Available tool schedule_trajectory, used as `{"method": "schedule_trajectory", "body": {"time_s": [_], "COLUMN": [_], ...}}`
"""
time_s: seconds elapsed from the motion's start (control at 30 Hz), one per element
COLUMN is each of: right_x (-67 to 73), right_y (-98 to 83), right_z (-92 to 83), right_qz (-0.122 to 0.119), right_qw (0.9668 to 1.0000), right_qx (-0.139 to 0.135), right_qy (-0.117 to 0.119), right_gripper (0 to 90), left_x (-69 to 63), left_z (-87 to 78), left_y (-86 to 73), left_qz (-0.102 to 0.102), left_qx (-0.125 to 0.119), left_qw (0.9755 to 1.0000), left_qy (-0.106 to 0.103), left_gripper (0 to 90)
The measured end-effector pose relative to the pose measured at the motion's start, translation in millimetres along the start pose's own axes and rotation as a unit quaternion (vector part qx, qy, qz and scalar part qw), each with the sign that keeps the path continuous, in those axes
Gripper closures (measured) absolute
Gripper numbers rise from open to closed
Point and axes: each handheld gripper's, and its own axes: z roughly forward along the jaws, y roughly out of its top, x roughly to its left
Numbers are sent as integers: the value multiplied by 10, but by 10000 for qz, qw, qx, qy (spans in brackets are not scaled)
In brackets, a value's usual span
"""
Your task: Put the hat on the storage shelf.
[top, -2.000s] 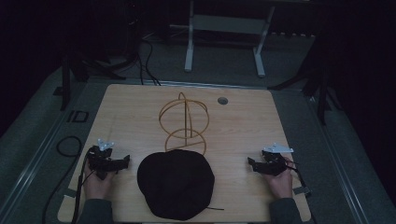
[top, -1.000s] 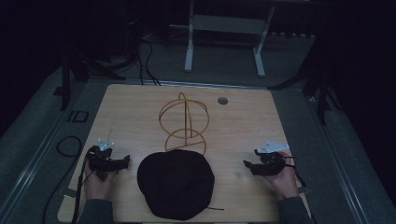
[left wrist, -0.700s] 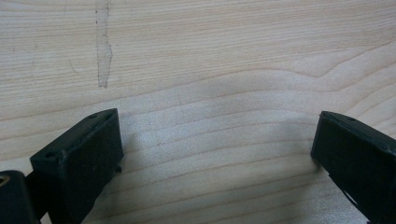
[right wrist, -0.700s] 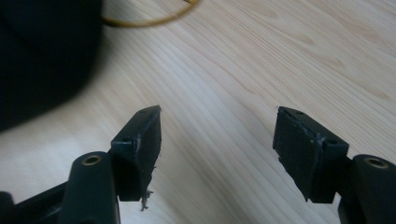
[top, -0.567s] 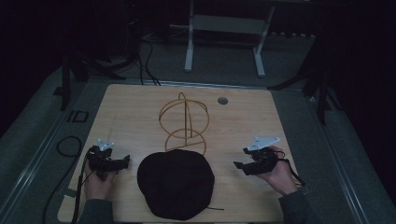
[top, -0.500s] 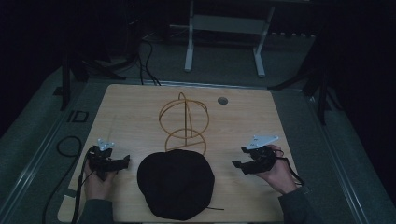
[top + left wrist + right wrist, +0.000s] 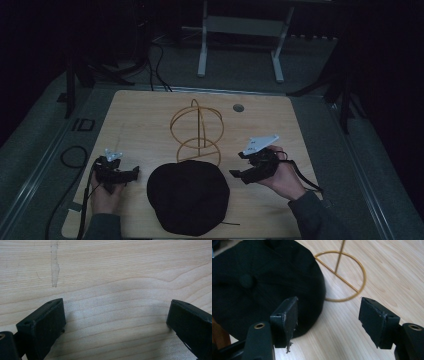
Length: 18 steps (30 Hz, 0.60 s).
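A black cap [image 7: 188,196] lies flat near the table's front edge, its top button [image 7: 245,280] facing up. Behind it stands a gold wire stand [image 7: 197,131], whose ring base [image 7: 343,275] touches the cap's rim. My right gripper [image 7: 239,168] hovers just right of the cap, open, jaws pointing at the cap's edge; in the right gripper view [image 7: 328,315] nothing is between them. My left gripper [image 7: 131,173] rests on the wood left of the cap, open [image 7: 113,320] over bare wood.
The wooden table [image 7: 140,125] has a small round grommet [image 7: 238,107] at the back right. A cable [image 7: 70,155] loops on the floor to the left. A metal frame [image 7: 240,40] stands beyond the table.
My right gripper has moved left toward the cap and lifted a little. The left gripper, the cap and the stand have stayed put.
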Motion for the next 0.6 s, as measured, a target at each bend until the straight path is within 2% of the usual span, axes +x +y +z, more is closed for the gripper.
{"method": "schedule_trajectory", "body": {"time_s": [0.2,0.23,0.4,0.47,0.6], "right_x": [116,175,274,346,393], "right_y": [164,236,384,495,601], "right_z": [99,129,175,204,231], "right_qz": [-250,-344,-532,-671,-751], "right_qw": [9996,9992,9981,9970,9961], "right_qx": [62,74,38,66,29], "right_qy": [139,183,312,372,460], "right_gripper": [308,307,306,305,305], "left_x": [-1,-1,-1,-1,-1], "left_z": [0,-1,0,0,0], "left_y": [0,1,0,1,1], "left_qz": [-2,0,-1,-1,-1], "left_qx": [3,11,2,4,4], "left_qw": [10000,10000,10000,10000,10000], "left_qy": [2,1,2,3,2], "left_gripper": [18,18,18,18,18]}}
